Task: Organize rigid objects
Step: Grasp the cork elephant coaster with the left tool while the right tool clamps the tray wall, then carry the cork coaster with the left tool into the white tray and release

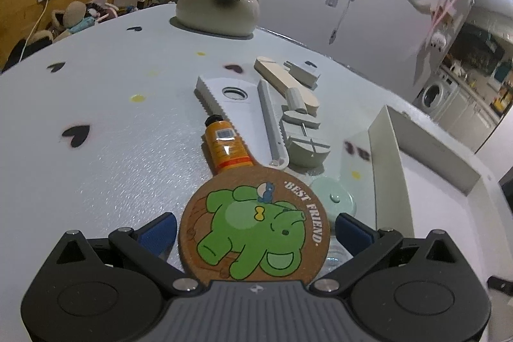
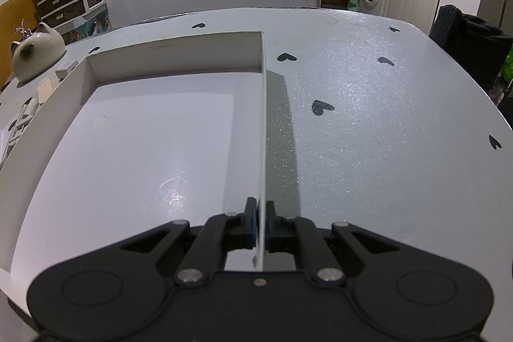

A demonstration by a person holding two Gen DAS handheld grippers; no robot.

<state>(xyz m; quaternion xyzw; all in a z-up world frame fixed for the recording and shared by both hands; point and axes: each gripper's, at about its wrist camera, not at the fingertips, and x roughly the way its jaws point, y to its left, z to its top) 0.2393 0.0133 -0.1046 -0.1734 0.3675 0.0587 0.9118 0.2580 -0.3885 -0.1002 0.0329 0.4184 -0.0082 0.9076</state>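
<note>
My left gripper [image 1: 256, 223] is shut on a round cork coaster [image 1: 253, 223] printed with a green elephant, its blue pads [image 1: 160, 231] pressing on both edges, and it hangs above the table. Just beyond the coaster lie an orange tube [image 1: 226, 146], a white toothed tool [image 1: 237, 104], a grey clamp-like piece [image 1: 304, 133], a wooden block [image 1: 288, 82] and a mint round lid [image 1: 333, 197]. The open white box [image 1: 384, 149] stands to the right. My right gripper [image 2: 261, 204] is shut on the right wall [image 2: 263, 117] of that box [image 2: 173, 56], whose floor is bare.
A cat-shaped ceramic pot [image 1: 218, 8] sits at the table's far edge, also visible as the cat pot [image 2: 35, 53] left of the box. The table [image 2: 368, 124] is grey with black hearts. Drawers and a washing machine stand beyond the table.
</note>
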